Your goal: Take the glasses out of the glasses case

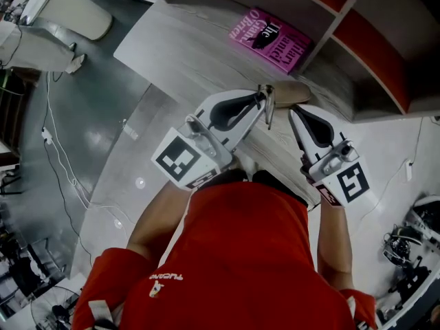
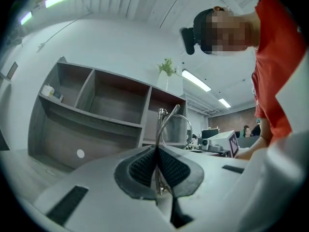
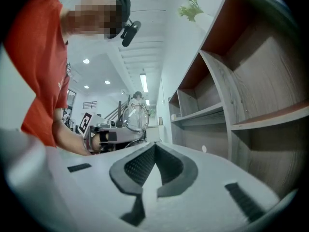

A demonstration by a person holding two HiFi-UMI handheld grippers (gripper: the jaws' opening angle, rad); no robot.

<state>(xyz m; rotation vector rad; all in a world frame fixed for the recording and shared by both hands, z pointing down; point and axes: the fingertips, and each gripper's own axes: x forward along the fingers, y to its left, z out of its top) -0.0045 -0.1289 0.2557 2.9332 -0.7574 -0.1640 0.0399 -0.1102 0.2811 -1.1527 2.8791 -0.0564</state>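
The left gripper (image 2: 157, 151) has its fingers pressed together on the glasses (image 2: 170, 125), pinching the thin metal frame between the ribbed pads. A lens and one arm of the glasses stick out past the fingertips, held up in the air. The right gripper (image 3: 154, 148) is closed too, its fingers meeting at the tips with nothing between them. In the head view the two pairs of fingers angle toward each other over the table (image 1: 172, 40), their tips near but apart, and the glasses hang at the end of the left fingers. The tan glasses case (image 1: 294, 90) lies on the table just beyond both sets of fingertips, closer to the right ones; whether it is open I cannot tell. Farther past the fingers a pink book (image 1: 270, 38) lies flat on the table, and beside it stands a shelf unit (image 1: 342, 16). The person's red shirt (image 1: 240, 253) fills the space behind the grippers.
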